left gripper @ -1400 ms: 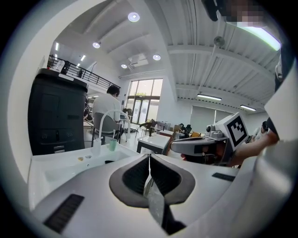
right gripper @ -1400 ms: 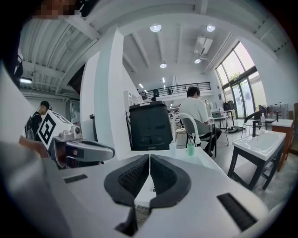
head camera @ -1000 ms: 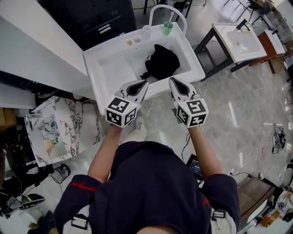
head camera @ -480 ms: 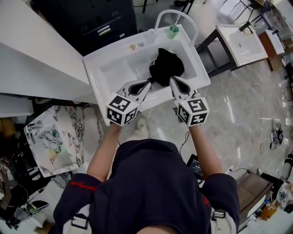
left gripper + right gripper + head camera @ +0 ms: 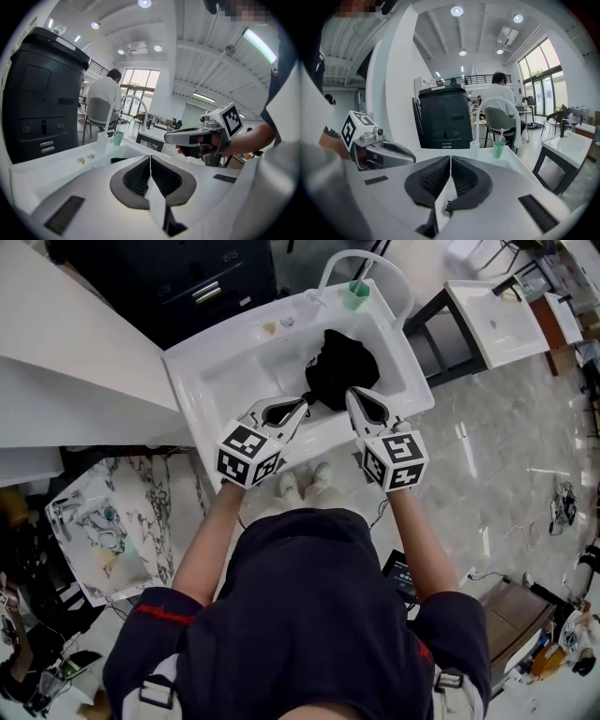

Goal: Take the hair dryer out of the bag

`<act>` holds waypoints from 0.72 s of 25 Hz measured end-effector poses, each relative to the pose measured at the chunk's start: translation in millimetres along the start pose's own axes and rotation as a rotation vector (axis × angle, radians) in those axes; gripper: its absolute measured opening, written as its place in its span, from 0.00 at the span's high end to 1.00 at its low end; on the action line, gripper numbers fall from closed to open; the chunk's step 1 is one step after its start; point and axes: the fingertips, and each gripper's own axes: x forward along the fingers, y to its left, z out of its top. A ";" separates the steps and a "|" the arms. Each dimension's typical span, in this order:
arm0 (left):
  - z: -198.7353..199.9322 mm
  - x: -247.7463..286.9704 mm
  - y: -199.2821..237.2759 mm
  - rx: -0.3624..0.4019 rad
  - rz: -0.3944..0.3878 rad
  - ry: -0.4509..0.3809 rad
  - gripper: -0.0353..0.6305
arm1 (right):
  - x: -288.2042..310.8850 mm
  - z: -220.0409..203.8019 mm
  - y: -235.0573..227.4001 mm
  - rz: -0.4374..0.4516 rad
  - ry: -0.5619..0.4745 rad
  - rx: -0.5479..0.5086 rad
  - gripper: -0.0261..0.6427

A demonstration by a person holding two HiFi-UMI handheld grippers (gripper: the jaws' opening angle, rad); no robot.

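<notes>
Pointing side by side at the sink (image 5: 190, 401), the left hand-held gripper (image 5: 303, 401) and the right hand-held gripper (image 5: 352, 394) both have their jaws pressed together, with nothing between them. Their tips sit at the near edge of the black bag (image 5: 342, 362), the left at its near-left side and the right just beside it; whether either touches the fabric cannot be told. The bag lies crumpled in the white basin, toward its right end. The hair dryer does not show. Beyond the bag, a green cup (image 5: 357, 296) holding a toothbrush stands on the far rim beside the arched white faucet (image 5: 133, 97). A black cabinet (image 5: 202, 282) stands behind the sink.
</notes>
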 end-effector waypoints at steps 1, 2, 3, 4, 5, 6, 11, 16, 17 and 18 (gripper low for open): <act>-1.5 1.5 0.5 0.004 -0.005 0.008 0.92 | 0.8 -1.1 -0.9 0.001 0.003 0.000 0.91; -2.7 3.3 0.9 0.014 -0.008 0.017 0.92 | 1.7 -2.2 -2.2 0.002 0.005 0.000 0.91; -4.0 5.5 1.2 0.027 -0.008 0.025 0.92 | 3.1 -3.5 -4.0 0.004 0.008 0.001 0.91; -5.5 7.7 1.9 0.037 -0.006 0.032 0.92 | 5.2 -5.3 -6.2 0.006 0.010 0.004 0.91; -7.1 10.0 2.9 0.041 -0.004 0.037 0.92 | 8.0 -7.5 -8.7 0.010 0.014 0.007 0.91; -8.7 12.3 4.2 0.039 -0.002 0.042 0.92 | 11.3 -9.8 -11.2 0.014 0.019 0.011 0.91; -15.6 24.2 11.4 0.029 0.012 0.063 0.92 | 25.7 -17.0 -22.6 0.037 0.036 0.020 0.91; -19.5 40.2 22.8 0.002 0.034 0.078 0.92 | 40.0 -18.8 -38.8 0.058 0.047 0.035 0.91; -20.6 44.0 25.6 -0.005 0.038 0.079 0.92 | 42.6 -19.8 -42.5 0.061 0.051 0.035 0.91; -22.1 47.7 28.3 -0.011 0.043 0.081 0.92 | 45.2 -21.5 -46.2 0.064 0.056 0.036 0.91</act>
